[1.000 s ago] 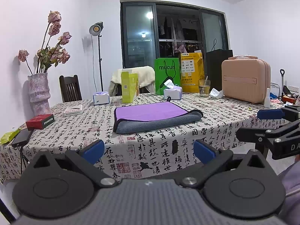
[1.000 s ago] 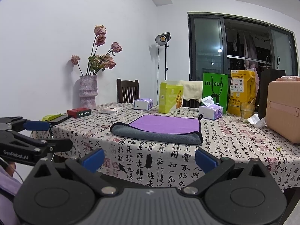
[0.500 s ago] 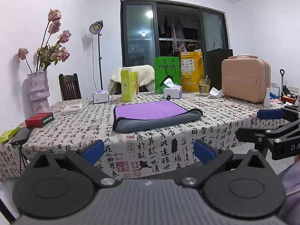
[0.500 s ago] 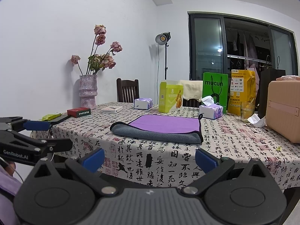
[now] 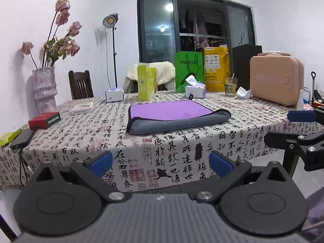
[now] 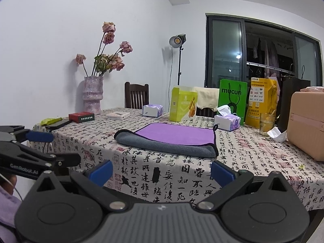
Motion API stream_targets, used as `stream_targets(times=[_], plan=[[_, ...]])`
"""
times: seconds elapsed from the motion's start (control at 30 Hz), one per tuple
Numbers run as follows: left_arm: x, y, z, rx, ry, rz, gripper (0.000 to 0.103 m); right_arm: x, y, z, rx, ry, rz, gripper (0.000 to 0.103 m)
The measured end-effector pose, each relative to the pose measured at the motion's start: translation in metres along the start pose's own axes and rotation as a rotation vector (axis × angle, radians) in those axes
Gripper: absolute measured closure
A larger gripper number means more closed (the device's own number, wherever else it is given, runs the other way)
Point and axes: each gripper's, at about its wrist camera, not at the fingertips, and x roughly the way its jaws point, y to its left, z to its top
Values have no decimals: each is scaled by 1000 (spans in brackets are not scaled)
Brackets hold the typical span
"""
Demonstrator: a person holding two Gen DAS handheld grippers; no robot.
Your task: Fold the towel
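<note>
A purple and grey towel [image 5: 174, 116] lies folded flat near the front edge of the table [image 5: 81, 137], purple side up with a rolled grey fold facing me. It also shows in the right wrist view [image 6: 172, 139]. My left gripper [image 5: 161, 163] is open and empty, held back from the table's front edge, below the towel. My right gripper [image 6: 161, 172] is open and empty too, off the table's front edge. Each gripper shows at the side of the other's view: the right gripper [image 5: 297, 129] and the left gripper [image 6: 38, 147].
The table carries a calligraphy-print cloth. On it stand a vase of dried roses [image 5: 44, 89], a red box [image 5: 44, 120], a phone [image 5: 23, 138], tissue boxes [image 5: 195, 91], a yellow-green carton [image 5: 146, 82], bags [image 5: 189, 68], a glass [image 5: 229, 86] and a pink case [image 5: 276, 79]. A chair [image 5: 81, 84] stands behind.
Both grippers have stayed open and empty. The left view has shifted only slightly; the towel has not moved.
</note>
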Motion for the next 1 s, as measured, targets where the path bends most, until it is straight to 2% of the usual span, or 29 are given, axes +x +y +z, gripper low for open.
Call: stream_targets(times=[0.3, 0.6, 1.0], plan=[[27, 6, 7, -14, 17, 3, 0, 30, -17, 4, 20, 18, 0, 0], [73, 16, 20, -54, 66, 2, 0, 70, -47, 7, 67, 44, -42, 0], [132, 26, 38, -61, 83, -17, 0, 128, -83, 16, 74, 68, -76, 0]])
